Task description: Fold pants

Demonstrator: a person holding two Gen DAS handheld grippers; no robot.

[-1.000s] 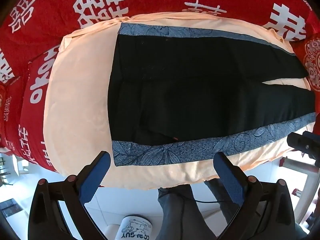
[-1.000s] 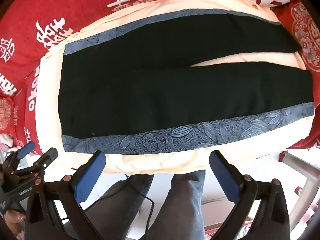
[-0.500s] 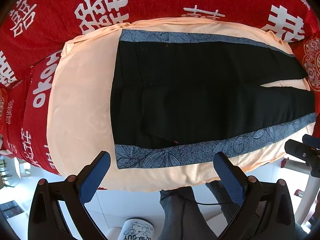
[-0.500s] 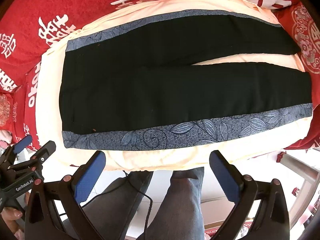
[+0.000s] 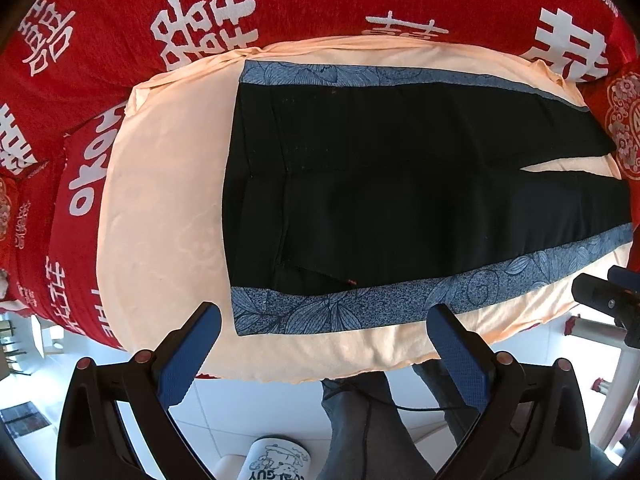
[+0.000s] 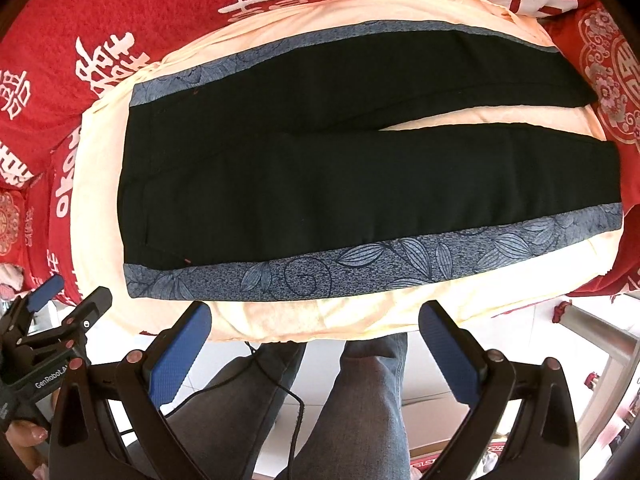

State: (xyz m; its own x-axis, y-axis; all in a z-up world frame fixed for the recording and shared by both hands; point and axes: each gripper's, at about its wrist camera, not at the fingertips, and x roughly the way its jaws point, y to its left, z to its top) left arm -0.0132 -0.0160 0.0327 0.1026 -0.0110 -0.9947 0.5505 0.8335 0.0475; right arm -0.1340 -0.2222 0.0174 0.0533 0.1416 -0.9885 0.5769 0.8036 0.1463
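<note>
Black pants (image 5: pixel 400 184) (image 6: pixel 340 176) with blue leaf-patterned side stripes lie flat on a peach cloth (image 5: pixel 160 208) (image 6: pixel 96 216), waistband to the left, both legs running right with a narrow gap between them. My left gripper (image 5: pixel 324 340) hangs open above the near edge, just in front of the waist end of the near stripe (image 5: pixel 340 312). My right gripper (image 6: pixel 316 336) is open too, hovering off the near edge below the middle of the near stripe (image 6: pixel 360 264). Neither touches the pants. The left gripper (image 6: pixel 44 332) also shows at the right wrist view's left edge.
A red blanket with white characters (image 5: pixel 200 24) (image 6: pixel 120 52) lies under and around the peach cloth. Below the near edge are a person's legs in grey trousers (image 6: pixel 352 408), a black cable (image 6: pixel 280 384), white floor tiles and a printed mug (image 5: pixel 280 460).
Both grippers have drifted slightly toward the near edge of the pants, so the cloth sits a little lower in both views. The pants have not moved and both jaws stay open.
</note>
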